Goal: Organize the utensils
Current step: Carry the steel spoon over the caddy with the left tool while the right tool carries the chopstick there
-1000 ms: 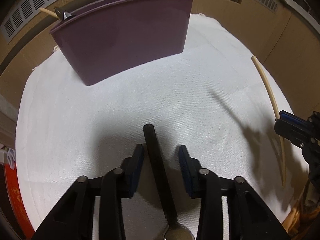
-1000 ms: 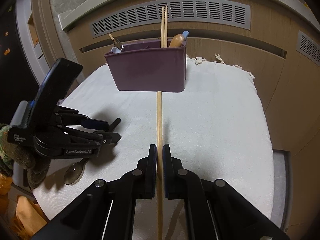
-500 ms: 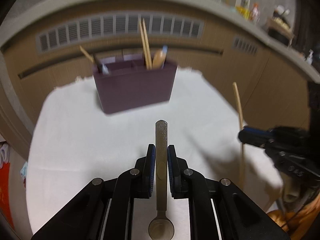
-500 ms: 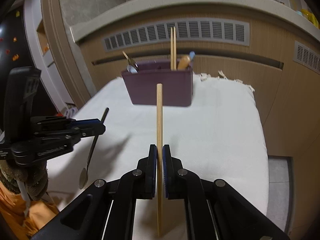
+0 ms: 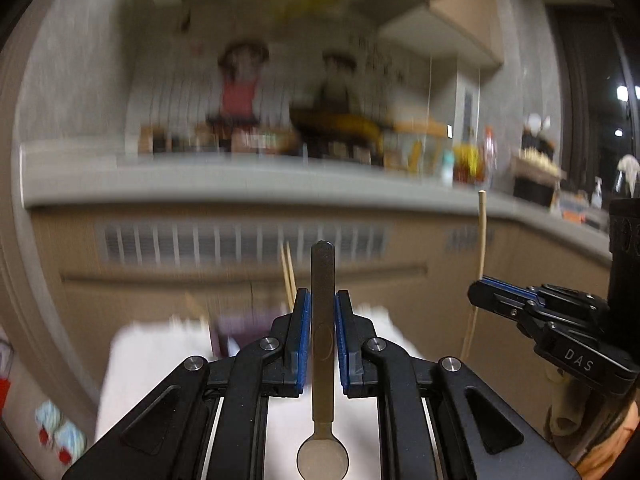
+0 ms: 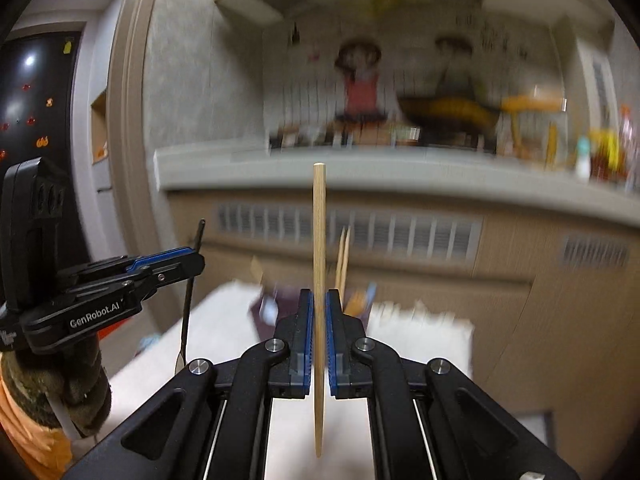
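Note:
My left gripper is shut on a metal spoon, handle pointing up and forward, bowl toward the camera. My right gripper is shut on a wooden chopstick, held upright. Both are lifted above the white cloth-covered table. The purple utensil holder is blurred, low behind the fingers; chopsticks and a spoon stand in it. In the left wrist view the right gripper shows at the right with its chopstick. In the right wrist view the left gripper holds the spoon at the left.
A beige cabinet front with vent grilles stands behind the table. Above it a grey counter carries blurred bottles and boxes. The table's right edge drops to the floor.
Both grippers have risen and tilted upward with the spoon and the chopstick. The holder has dropped low in both views. The left gripper closed on the spoon a second ago.

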`<action>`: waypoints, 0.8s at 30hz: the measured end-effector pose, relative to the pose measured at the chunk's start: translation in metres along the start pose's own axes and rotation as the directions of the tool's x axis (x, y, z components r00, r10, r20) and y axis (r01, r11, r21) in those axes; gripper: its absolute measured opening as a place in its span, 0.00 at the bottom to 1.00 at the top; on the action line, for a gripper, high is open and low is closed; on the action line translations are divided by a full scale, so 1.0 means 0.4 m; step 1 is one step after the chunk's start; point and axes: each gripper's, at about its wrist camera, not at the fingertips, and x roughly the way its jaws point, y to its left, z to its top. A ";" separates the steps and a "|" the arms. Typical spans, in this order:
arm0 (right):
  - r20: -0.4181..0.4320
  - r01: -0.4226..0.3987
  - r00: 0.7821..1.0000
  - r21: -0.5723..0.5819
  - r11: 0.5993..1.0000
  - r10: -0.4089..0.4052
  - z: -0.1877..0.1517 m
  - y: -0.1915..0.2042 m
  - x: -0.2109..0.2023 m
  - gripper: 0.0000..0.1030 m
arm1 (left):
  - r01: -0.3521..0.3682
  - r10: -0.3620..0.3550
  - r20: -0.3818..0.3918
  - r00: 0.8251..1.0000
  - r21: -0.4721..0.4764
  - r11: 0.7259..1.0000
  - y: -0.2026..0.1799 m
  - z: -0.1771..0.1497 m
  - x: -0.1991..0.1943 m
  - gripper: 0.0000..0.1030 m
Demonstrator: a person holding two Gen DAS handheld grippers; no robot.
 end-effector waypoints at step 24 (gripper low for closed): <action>0.015 0.011 1.000 0.048 0.999 -0.012 0.106 -0.102 0.475 0.06 | -0.118 0.126 0.133 0.983 -0.065 0.991 0.210 0.039 0.407 0.12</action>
